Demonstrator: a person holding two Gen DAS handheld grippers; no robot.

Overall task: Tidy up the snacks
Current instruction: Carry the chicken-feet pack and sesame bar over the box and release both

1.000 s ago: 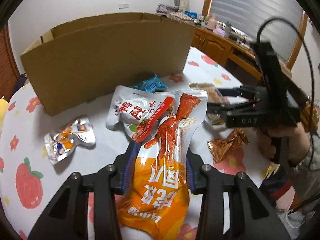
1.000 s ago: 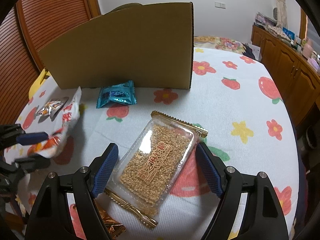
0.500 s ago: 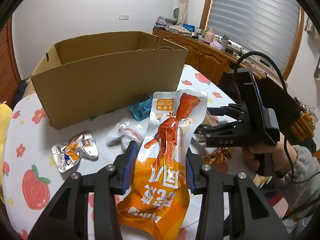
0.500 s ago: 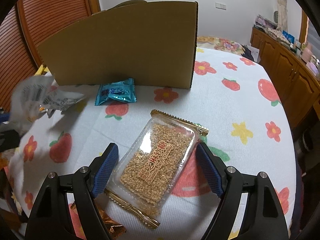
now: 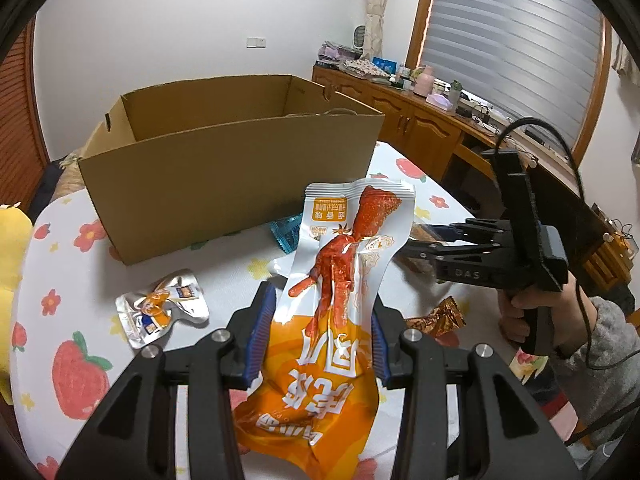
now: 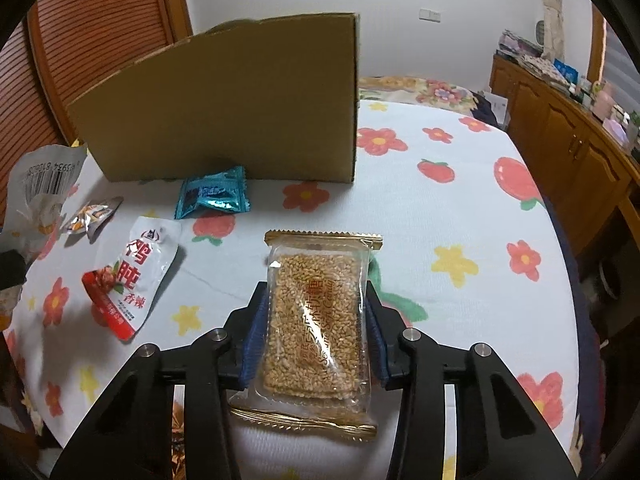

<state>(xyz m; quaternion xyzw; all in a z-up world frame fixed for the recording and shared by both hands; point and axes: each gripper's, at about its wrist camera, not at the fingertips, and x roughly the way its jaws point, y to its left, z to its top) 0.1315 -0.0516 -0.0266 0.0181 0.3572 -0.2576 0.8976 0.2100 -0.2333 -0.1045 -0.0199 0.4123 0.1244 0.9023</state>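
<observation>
My left gripper (image 5: 320,332) is shut on an orange and white chicken-feet pouch (image 5: 344,264) and holds it above the table, in front of the open cardboard box (image 5: 224,176). In the right wrist view my right gripper (image 6: 316,320) is closing its jaws. Their blue pads touch both long sides of a clear sesame candy pack (image 6: 316,264) that lies on the flowered tablecloth. The box (image 6: 240,104) stands behind it. The right gripper (image 5: 436,240) also shows at the right of the left wrist view, held by a person's hand (image 5: 532,312).
On the cloth lie a teal packet (image 6: 212,196), a white and red pouch (image 6: 136,272), a silver pouch (image 5: 164,308) and a brown-gold wrapper (image 5: 436,320). A yellow soft thing (image 5: 12,248) sits at the left edge. Wooden cabinets (image 6: 560,140) run along the right.
My left gripper rose with the orange pouch, and the white and red pouch now lies apart on the cloth. The right jaws narrowed onto the sesame pack, which turned straight between them.
</observation>
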